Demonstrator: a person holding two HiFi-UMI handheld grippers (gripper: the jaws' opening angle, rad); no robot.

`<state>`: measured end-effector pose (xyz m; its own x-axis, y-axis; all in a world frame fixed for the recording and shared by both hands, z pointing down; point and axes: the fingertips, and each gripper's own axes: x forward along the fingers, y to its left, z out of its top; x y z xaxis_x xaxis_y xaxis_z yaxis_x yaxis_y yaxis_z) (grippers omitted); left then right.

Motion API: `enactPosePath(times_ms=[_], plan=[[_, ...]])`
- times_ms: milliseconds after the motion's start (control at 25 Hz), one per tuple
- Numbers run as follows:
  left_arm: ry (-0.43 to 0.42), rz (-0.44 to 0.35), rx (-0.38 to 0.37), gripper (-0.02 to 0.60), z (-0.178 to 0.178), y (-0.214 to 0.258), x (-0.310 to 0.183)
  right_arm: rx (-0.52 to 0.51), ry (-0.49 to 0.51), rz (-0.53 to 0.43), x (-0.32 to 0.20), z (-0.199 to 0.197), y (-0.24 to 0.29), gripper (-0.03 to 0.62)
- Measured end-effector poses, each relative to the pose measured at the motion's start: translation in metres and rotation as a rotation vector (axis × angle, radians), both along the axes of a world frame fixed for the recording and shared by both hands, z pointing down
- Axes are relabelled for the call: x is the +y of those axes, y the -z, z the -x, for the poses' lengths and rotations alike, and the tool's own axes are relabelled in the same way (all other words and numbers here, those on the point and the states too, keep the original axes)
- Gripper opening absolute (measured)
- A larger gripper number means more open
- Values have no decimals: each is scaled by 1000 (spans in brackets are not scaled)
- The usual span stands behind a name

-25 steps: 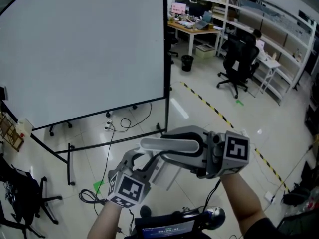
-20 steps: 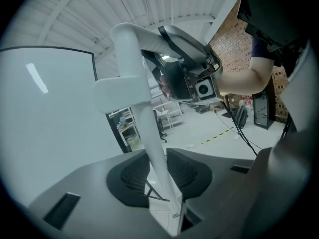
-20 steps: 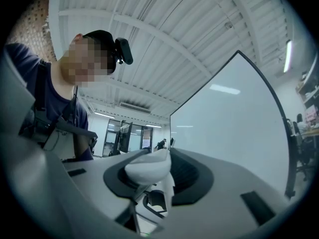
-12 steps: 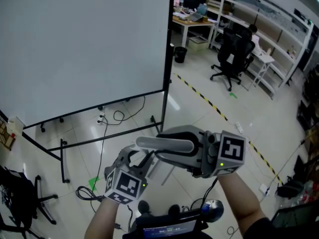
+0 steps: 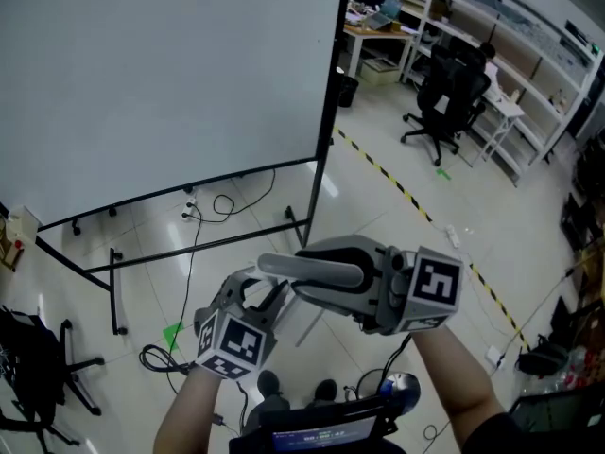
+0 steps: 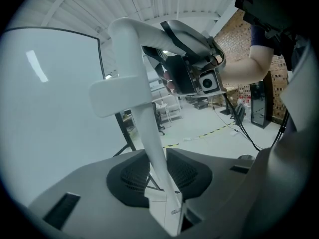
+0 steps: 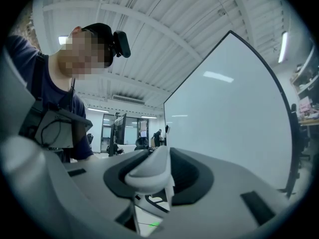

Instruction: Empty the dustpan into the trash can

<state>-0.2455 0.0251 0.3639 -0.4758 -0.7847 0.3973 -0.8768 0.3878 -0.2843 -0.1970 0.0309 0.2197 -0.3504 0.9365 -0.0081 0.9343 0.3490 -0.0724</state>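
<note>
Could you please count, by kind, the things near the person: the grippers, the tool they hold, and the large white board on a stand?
Grippers: 2, the left gripper and the right gripper
Dustpan handle, held in both: 1
White board on a stand: 1
Total: 4

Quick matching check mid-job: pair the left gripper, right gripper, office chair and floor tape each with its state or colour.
1 left gripper
2 right gripper
3 office chair
4 floor tape

A yellow and black stripes
B shut on the rounded handle end
C black, near the shelves
D shut on the white shaft

Pairs: 1-D, 2-B, 3-C, 4-A
</note>
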Motion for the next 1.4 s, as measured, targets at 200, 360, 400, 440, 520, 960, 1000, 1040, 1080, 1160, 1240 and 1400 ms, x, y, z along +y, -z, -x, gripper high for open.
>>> enactPosePath(times_ms=[200, 360, 400, 440, 520, 960, 1000, 1040, 1080, 1160, 1240, 1400], plan=[[14, 23, 8, 106, 5, -12, 1, -1, -4, 1, 3, 7, -7, 149], [22, 35, 5, 106, 8, -20, 3, 14, 3, -37, 5, 8, -18, 149], [24, 36, 5, 106, 9, -21, 4, 12, -1, -41, 6, 9, -19, 149], [26, 38, 6, 106, 11, -23, 5, 8, -7, -39, 7, 11, -19, 149], [30, 44, 8, 107, 13, -27, 5, 4, -14, -46, 8, 14, -21, 149], [39, 87, 48, 107, 27, -69, 21, 59, -38, -98, 23, 32, -63, 149], [39, 92, 53, 106, 29, -74, 22, 65, -41, -100, 23, 34, -67, 149], [38, 96, 59, 106, 30, -78, 22, 71, -45, -99, 23, 36, -72, 149], [37, 99, 65, 106, 32, -82, 22, 78, -49, -97, 23, 39, -75, 149], [35, 103, 76, 106, 36, -89, 22, 95, -58, -95, 23, 44, -81, 149], [35, 106, 85, 106, 40, -94, 24, 107, -64, -99, 24, 50, -86, 149], [39, 114, 102, 106, 46, -107, 26, 126, -73, -124, 27, 57, -100, 149]])
